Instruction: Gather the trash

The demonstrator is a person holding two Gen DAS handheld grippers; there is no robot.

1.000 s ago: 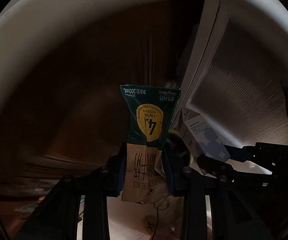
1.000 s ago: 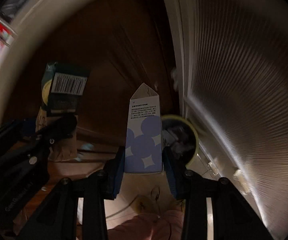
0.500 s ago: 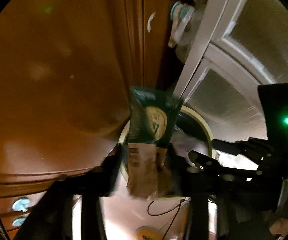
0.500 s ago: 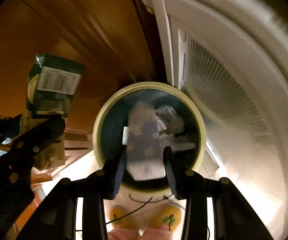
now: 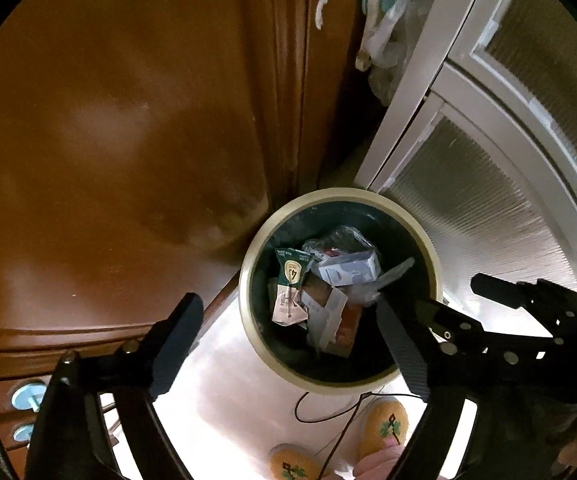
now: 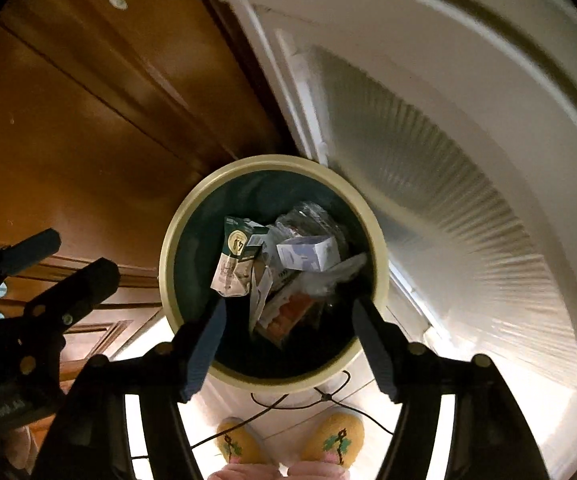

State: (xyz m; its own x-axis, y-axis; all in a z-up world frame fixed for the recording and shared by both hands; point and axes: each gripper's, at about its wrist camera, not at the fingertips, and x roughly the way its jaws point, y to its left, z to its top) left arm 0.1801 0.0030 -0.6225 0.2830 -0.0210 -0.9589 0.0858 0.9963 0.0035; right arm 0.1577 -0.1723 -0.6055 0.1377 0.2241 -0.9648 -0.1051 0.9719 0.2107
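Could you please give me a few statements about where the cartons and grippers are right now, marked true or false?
1. The green milk carton lies inside the bin. True.
2. The right gripper is clamped on the white and blue box. False: its jaws are opening with nothing between them; the box lies in the bin.
3. The left gripper holds nothing. True; its jaws are opening.
4. The bin is empty apart from the two cartons. False: plastic wrappers and paper scraps lie there too.
5. Yellow slippers show below the bin. True.
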